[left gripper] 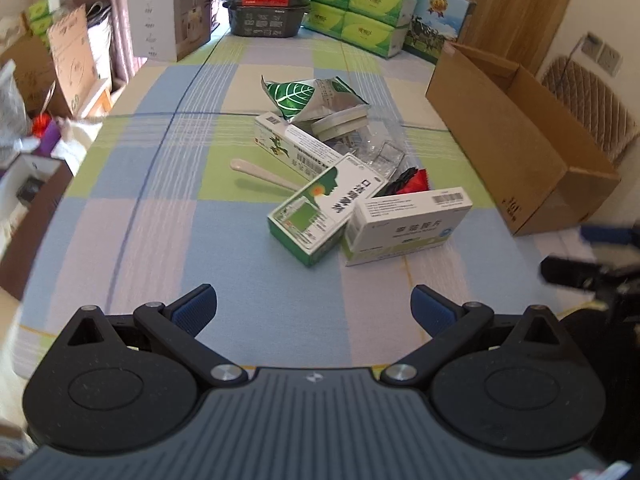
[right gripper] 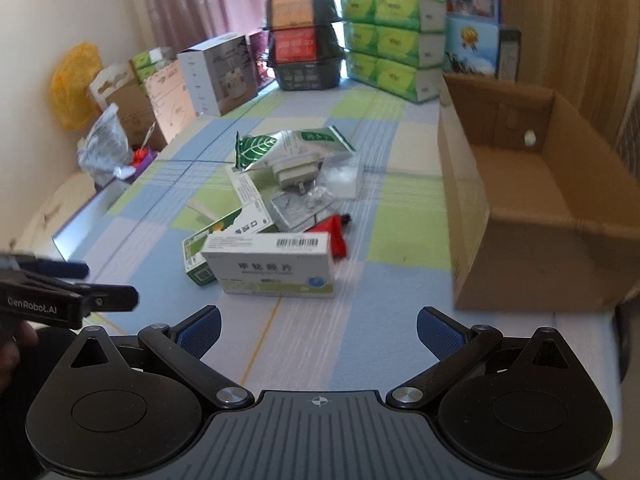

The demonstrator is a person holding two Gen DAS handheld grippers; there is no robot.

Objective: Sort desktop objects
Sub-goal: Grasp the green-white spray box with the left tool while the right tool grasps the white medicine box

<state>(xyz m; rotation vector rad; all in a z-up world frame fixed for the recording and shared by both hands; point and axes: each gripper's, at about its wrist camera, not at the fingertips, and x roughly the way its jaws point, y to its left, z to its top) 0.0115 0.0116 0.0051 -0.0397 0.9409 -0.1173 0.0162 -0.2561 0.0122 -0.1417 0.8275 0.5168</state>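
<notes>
**Light cartons at the near edge of the pile, both grippers empty**

A small heap of objects is seen in the middle of the bench [left gripper: 168, 216], which is covered by a checked cloth. Nearest the grippers lies a white medicine box [right gripper: 276, 266], resting partly against a green-and-white medicine box [left gripper: 320, 212] just beside it. Behind these, a long white carton [left gripper: 298, 146], a foil pouch printed with a leaf [left gripper: 296, 96], a grey plug adapter [right gripper: 298, 172], a pale spoon [left gripper: 260, 172], some clear plastic packaging [left gripper: 380, 152] and a red-and-black item [right gripper: 336, 236] are piled together, several touching or overlapping. An open cardboard box [right gripper: 560, 208] stands on the right of the bench, well apart from the heap; it is judged to be the likely destination.

The left gripper [left gripper: 314, 308] and the right gripper [right gripper: 318, 332] are both held short of the pile with fingers spread wide and nothing between them.

The white medicine box is judged light and fairly stiff, though thin card can be crushed if squeezed hard. It would best be taken across its short width, on the two long flat faces, with modest pressure. The foil pouch is expected to be slippery and crumpled, and is better pinched at an edge. The clear packaging may flex and slide; the adapter is judged denser and rigid.
</notes>
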